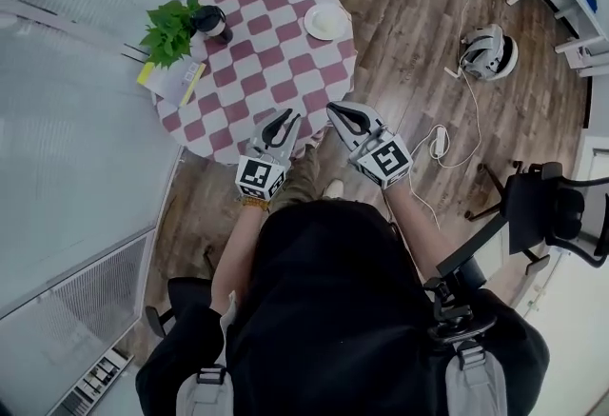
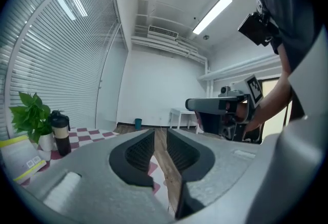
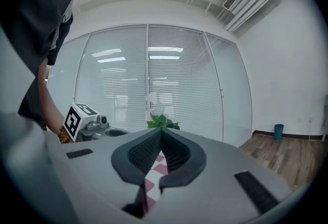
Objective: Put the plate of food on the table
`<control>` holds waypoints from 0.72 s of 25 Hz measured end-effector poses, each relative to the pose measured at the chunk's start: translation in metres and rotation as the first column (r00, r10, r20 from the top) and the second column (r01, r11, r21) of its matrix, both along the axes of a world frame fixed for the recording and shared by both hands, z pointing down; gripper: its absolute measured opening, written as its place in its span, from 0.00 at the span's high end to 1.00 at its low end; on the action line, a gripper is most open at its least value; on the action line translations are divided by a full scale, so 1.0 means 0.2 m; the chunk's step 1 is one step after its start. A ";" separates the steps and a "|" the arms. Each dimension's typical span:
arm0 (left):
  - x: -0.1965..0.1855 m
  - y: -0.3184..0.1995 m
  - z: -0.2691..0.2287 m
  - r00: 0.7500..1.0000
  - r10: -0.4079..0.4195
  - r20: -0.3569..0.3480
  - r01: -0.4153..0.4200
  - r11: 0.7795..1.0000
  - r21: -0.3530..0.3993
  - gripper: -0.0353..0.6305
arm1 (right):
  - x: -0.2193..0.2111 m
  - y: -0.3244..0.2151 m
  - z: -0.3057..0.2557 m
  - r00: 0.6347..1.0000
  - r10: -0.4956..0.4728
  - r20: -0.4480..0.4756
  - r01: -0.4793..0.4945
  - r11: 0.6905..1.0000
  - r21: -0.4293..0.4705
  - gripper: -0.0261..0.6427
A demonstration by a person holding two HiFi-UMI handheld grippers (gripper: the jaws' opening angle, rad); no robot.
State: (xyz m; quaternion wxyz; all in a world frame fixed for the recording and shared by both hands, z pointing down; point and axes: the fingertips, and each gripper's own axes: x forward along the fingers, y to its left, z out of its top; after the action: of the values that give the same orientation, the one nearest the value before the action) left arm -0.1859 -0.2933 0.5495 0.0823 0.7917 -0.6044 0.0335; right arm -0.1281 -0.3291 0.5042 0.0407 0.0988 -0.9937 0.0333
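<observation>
A white plate (image 1: 326,21) rests on the far right part of a round table (image 1: 285,71) covered in a red-and-white checked cloth; what it holds is too small to make out. My left gripper (image 1: 287,117) hovers over the table's near edge, jaws shut and empty. Beside it, my right gripper (image 1: 334,108) is also shut on nothing, just off the table's near right rim. In the left gripper view the jaws (image 2: 160,133) stand almost together, with the right gripper (image 2: 220,105) ahead. The right gripper view shows its jaws (image 3: 161,134) meeting over the checked cloth.
A potted plant (image 1: 171,31), a dark bottle (image 1: 209,21) and a yellow book (image 1: 171,78) occupy the table's left side. On the wood floor lie a white round device (image 1: 490,52) and a cable with a power strip (image 1: 440,143). An office chair (image 1: 552,209) stands at right.
</observation>
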 end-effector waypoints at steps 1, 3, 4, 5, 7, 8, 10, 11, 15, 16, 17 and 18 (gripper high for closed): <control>0.00 0.01 0.03 1.000 -0.001 -0.006 0.001 1.000 -0.014 0.84 | 0.00 0.01 0.03 1.000 0.001 -0.017 -0.001 1.000 -0.017 0.94; 0.01 0.04 0.08 1.000 -0.004 -0.016 0.003 0.999 -0.040 0.84 | 0.00 0.05 0.09 0.999 -0.003 -0.043 0.001 0.999 -0.049 0.95; 0.01 0.06 0.11 1.000 -0.005 -0.020 0.004 0.999 -0.050 0.84 | 0.01 0.06 0.12 0.999 -0.006 -0.052 0.003 0.998 -0.062 0.95; 0.01 0.07 0.13 1.000 -0.006 -0.024 0.005 0.998 -0.060 0.84 | 0.01 0.08 0.15 0.998 -0.010 -0.060 0.006 0.997 -0.073 0.95; 0.02 0.09 0.16 1.000 -0.007 -0.027 0.005 0.997 -0.077 0.84 | 0.02 0.10 0.19 0.997 -0.020 -0.069 0.014 0.996 -0.091 0.95; 0.02 0.09 0.18 1.000 -0.007 -0.029 0.004 0.997 -0.083 0.84 | 0.03 0.11 0.21 0.997 -0.023 -0.072 0.016 0.995 -0.099 0.95; 0.02 0.10 0.19 0.999 -0.006 -0.032 0.003 0.996 -0.090 0.84 | 0.04 0.12 0.23 0.996 -0.024 -0.083 0.015 0.994 -0.107 0.95; 0.02 0.11 0.20 0.999 -0.005 -0.033 0.001 0.996 -0.092 0.84 | 0.05 0.12 0.24 0.996 -0.023 -0.089 0.013 0.994 -0.109 0.95; 0.03 0.11 0.21 0.999 0.000 -0.032 -0.004 0.995 -0.101 0.84 | 0.06 0.12 0.25 0.995 -0.020 -0.097 0.008 0.993 -0.115 0.95; 0.03 0.11 0.21 0.999 0.001 -0.032 -0.004 0.995 -0.104 0.84 | 0.07 0.11 0.25 0.995 -0.019 -0.097 0.008 0.993 -0.115 0.95; 0.03 0.11 0.21 0.999 0.002 -0.033 -0.005 0.994 -0.105 0.84 | 0.07 0.11 0.25 0.995 -0.019 -0.098 0.008 0.993 -0.116 0.95; 0.04 0.11 0.21 0.999 0.002 -0.034 -0.006 0.994 -0.105 0.84 | 0.08 0.11 0.26 0.995 -0.020 -0.099 0.008 0.993 -0.116 0.95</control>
State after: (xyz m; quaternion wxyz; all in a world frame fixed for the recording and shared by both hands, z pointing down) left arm -0.1784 -0.2715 0.5917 0.1340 0.7879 -0.5987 0.0523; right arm -0.1119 -0.3078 0.5554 0.0962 0.0910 -0.9875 0.0855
